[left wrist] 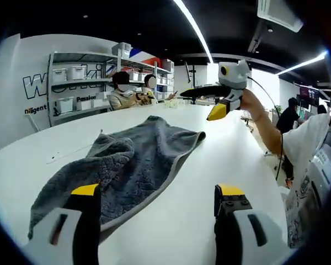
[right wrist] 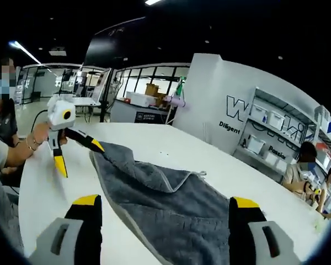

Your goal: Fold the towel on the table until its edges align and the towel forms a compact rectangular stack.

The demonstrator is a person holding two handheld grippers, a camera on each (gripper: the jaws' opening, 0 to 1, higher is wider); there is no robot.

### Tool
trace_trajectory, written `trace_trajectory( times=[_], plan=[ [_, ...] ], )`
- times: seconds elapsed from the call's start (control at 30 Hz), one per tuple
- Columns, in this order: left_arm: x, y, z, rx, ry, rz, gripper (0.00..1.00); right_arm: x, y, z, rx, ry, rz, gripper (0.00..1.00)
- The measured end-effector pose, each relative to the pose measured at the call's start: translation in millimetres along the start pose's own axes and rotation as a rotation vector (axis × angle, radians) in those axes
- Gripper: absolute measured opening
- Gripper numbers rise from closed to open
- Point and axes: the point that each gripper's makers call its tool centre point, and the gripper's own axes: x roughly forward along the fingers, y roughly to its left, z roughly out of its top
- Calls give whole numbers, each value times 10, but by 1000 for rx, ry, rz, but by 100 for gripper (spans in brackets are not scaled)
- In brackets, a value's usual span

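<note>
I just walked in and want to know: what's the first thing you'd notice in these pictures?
The big fluffy grey towel lies rumpled on the white table, partly folded over itself. In the left gripper view the right gripper hangs above the table's far side, open. In the right gripper view the left gripper is open at the towel's far corner.

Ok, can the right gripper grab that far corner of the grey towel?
Probably yes. The right gripper hangs above the table with its fingers spread open, close to the towel and its far corner. Nothing lies between them, so it likely only needs to come down.
</note>
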Motion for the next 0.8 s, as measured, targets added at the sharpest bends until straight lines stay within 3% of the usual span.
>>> trace_trajectory(
  times=[0.23,0.43,0.67,0.8],
  plan=[
    [-3,19,-20,-3,4,5,89,40,115,-315,16,36,24,99],
    [3,67,-48,-8,15,16,89,82,131,-442,36,21,35,99],
    [3,89,-72,-9,22,20,89,121,157,-649,53,49,64,99],
    [3,70,-72,-8,21,18,89,84,131,-655,61,41,57,99]
  ],
)
